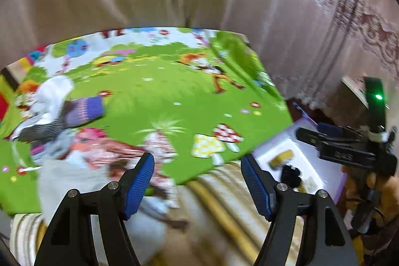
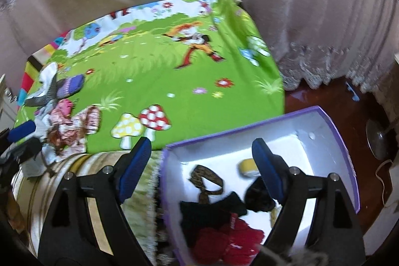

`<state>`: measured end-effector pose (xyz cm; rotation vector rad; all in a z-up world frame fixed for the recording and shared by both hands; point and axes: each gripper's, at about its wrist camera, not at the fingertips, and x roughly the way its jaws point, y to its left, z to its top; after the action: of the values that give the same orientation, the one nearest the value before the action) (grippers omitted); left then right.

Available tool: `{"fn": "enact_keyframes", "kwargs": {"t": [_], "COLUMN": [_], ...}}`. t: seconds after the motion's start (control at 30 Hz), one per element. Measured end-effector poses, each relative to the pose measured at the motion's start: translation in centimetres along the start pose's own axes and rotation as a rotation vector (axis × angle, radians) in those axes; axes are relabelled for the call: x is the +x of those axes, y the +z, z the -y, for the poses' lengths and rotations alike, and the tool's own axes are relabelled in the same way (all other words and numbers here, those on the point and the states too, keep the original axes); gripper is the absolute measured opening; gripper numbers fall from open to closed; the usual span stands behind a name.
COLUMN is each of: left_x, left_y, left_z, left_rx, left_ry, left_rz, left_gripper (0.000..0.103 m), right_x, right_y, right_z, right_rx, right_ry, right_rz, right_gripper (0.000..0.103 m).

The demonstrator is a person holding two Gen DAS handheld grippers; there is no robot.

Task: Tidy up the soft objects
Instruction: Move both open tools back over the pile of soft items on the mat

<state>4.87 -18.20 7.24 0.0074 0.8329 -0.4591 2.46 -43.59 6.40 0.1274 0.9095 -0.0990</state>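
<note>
A loose pile of socks and small cloths [image 1: 62,121] [image 2: 62,104] lies at the left end of the green cartoon play mat [image 1: 162,96] [image 2: 174,81]; a purple striped sock [image 2: 71,85] tops it. My left gripper [image 1: 198,181] hangs open over the mat's near edge with nothing between its blue pads; a pale cloth [image 1: 64,181] lies by its left finger. A purple box [image 2: 249,121] [image 1: 274,151] with a white inside holds black, red, brown and yellow socks [image 2: 219,221]. My right gripper [image 2: 200,156] stands open over the box, empty.
A striped beige rug with a fringe [image 2: 139,191] runs under the mat's near edge and the box. Pale curtains [image 2: 311,16] hang behind the mat. Dark red floor [image 2: 336,101] and a round metal stand base [image 2: 379,138] are at the right.
</note>
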Motion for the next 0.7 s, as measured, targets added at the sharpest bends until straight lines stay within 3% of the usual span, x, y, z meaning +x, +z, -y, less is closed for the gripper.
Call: {"fn": "enact_keyframes", "kwargs": {"t": [0.33,0.7], "left_x": [-2.1,-0.4], "left_y": [-0.6,-3.0], "left_z": [-9.3,-15.2], "left_rx": [-0.168,-0.338], "left_ry": [0.097,0.166], "left_rz": [0.008,-0.133], "left_gripper": [0.073,0.073], "right_x": [0.5,1.8], "right_y": [0.9,1.7], "right_z": [-7.2,-13.4], "right_rx": [-0.135,-0.257], "right_ry": [0.105,0.175], "right_rz": [0.002,-0.017], "right_gripper": [0.085,0.085]}}
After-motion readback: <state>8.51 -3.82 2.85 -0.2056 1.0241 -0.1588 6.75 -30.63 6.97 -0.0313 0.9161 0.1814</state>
